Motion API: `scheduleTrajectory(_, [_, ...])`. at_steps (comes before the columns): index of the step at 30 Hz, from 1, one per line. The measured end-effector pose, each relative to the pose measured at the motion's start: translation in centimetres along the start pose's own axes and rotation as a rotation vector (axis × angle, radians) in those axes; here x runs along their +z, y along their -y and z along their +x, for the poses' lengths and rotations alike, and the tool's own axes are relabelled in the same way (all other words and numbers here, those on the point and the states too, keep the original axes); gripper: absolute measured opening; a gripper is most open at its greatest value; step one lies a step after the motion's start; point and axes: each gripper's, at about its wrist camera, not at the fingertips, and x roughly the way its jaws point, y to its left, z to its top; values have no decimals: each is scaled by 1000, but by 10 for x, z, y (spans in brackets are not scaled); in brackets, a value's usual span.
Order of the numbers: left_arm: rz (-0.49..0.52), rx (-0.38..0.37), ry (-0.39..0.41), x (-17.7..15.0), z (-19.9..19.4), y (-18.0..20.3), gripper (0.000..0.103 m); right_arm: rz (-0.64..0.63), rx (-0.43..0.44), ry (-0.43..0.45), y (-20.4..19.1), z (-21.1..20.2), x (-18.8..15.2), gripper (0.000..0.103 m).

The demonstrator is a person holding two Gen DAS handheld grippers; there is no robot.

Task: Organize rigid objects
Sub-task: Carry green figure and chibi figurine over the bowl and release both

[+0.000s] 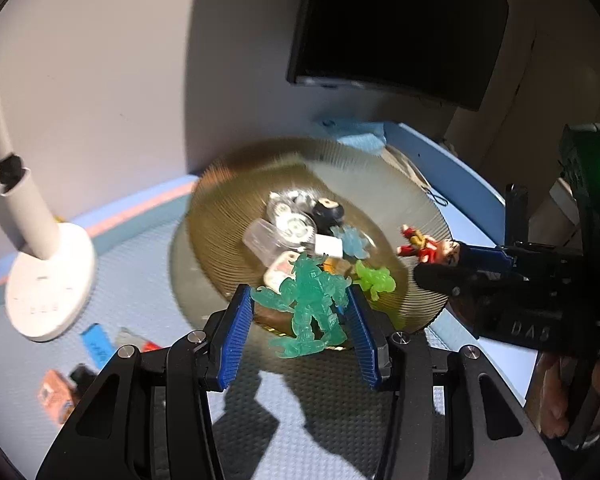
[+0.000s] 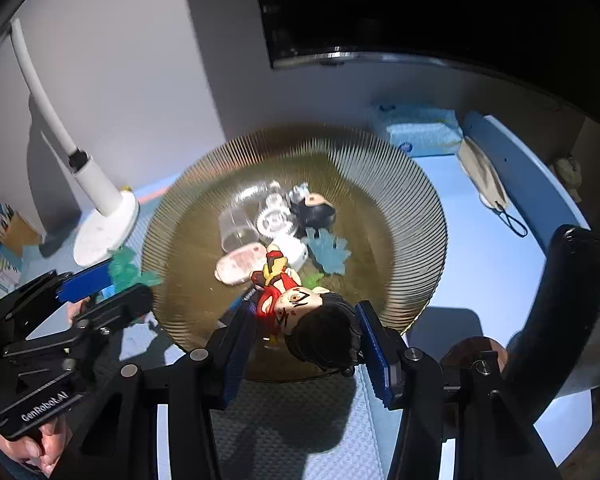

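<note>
The left gripper (image 1: 300,312) is clenched on a translucent teal robot figure (image 1: 310,304), its blue ribbed pads (image 1: 236,336) pressing the toy from both sides, above the near rim of the ribbed amber glass plate (image 1: 220,208). In the right wrist view that same gripper (image 2: 100,276) shows at the plate's left edge with the teal figure (image 2: 130,268) at its tip.

To the far left on the blue mat (image 1: 148,280) stands a white desk lamp (image 1: 48,280), its base near the plate but apart from it. In front of the lamp lie several small items, too blurred to name, among them a blue piece (image 1: 96,340) and an orange-brown one (image 1: 54,394).

On the plate, from left to right, lie a clear plastic piece (image 2: 236,228), a pale pink object (image 2: 238,262), clear gear wheels (image 2: 272,218), a black rounded toy (image 2: 316,210), a white cube (image 1: 328,246), a pale blue spiky figure (image 2: 328,252) and a lime green figure (image 1: 374,280).

The right gripper (image 2: 312,340) grasps a big-headed doll with dark hair and a red outfit (image 2: 296,304), its head caught between the pads, over the plate's near rim. In the left wrist view it (image 1: 440,260) reaches in from the right, the doll (image 1: 424,246) above the plate's right edge.

Farther right sit a blue sponge-like block (image 2: 420,132) behind the plate and a beige pouch (image 2: 482,172).

A dark monitor (image 1: 396,28) hangs on the wall behind.
</note>
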Motion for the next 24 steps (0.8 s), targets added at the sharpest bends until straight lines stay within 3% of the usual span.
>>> scheduleTrajectory(3, [17, -14, -6, 5, 9, 9, 46, -13, 20, -21, -1, 9, 2, 51])
scheduleTrajectory(7, [43, -22, 41, 10, -8, 14, 82, -16, 3, 46, -1, 2, 2, 58])
scheduleTrajectory(9, [37, -7, 98, 6, -29, 5, 81, 3, -7, 79, 3, -7, 1, 59])
scheduleTrajectory(14, [-67, 69, 139, -20, -82, -38, 81, 5, 17, 138, -1, -34, -13, 59])
scheduleTrajectory(24, [-326, 208, 194, -114, -172, -128, 81, -125, 95, 196, -76, -70, -36, 64])
